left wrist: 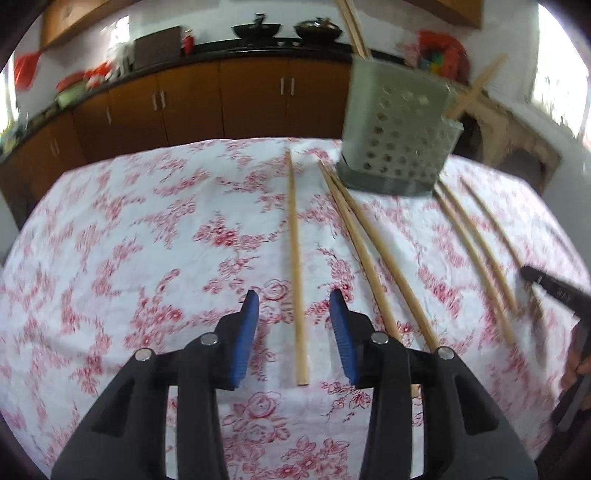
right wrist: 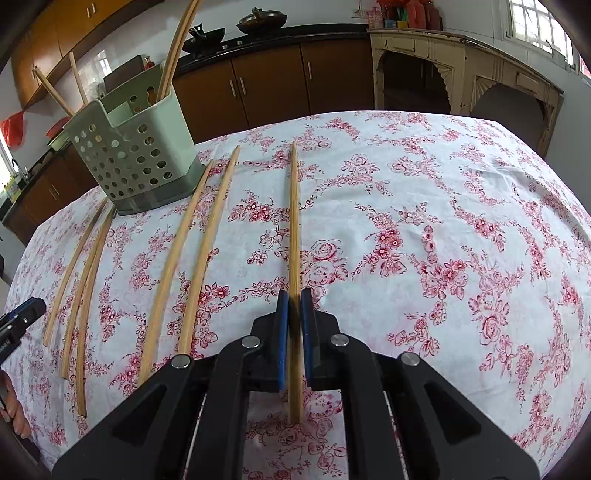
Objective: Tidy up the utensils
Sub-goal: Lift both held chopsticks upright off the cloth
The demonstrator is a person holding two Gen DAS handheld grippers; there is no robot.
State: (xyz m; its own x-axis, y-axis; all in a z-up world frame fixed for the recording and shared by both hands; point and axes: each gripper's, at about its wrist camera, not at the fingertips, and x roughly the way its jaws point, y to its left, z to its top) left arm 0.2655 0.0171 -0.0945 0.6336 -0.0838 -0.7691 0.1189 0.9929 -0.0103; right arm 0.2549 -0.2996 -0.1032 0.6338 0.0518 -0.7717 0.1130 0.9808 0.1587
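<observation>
Several bamboo chopsticks lie on a floral tablecloth point(right wrist: 424, 206) in front of a grey-green perforated utensil holder point(left wrist: 399, 129), which also shows in the right wrist view point(right wrist: 136, 147) with some chopsticks standing in it. My left gripper point(left wrist: 295, 299) is open just above the cloth, with one chopstick point(left wrist: 295, 258) lying between its blue pads. My right gripper point(right wrist: 294, 299) is shut on the rightmost chopstick point(right wrist: 294, 221), which still lies along the cloth. The right gripper's tip shows in the left wrist view point(left wrist: 532, 275); the left gripper's tip shows in the right wrist view point(right wrist: 26, 310).
A pair of chopsticks point(right wrist: 192, 258) and three more point(right wrist: 81, 280) lie left of the held one. Brown kitchen cabinets point(left wrist: 221, 99) and a counter with woks point(right wrist: 258, 20) stand behind the table. A worn cream side table point(right wrist: 461, 66) stands at the back right.
</observation>
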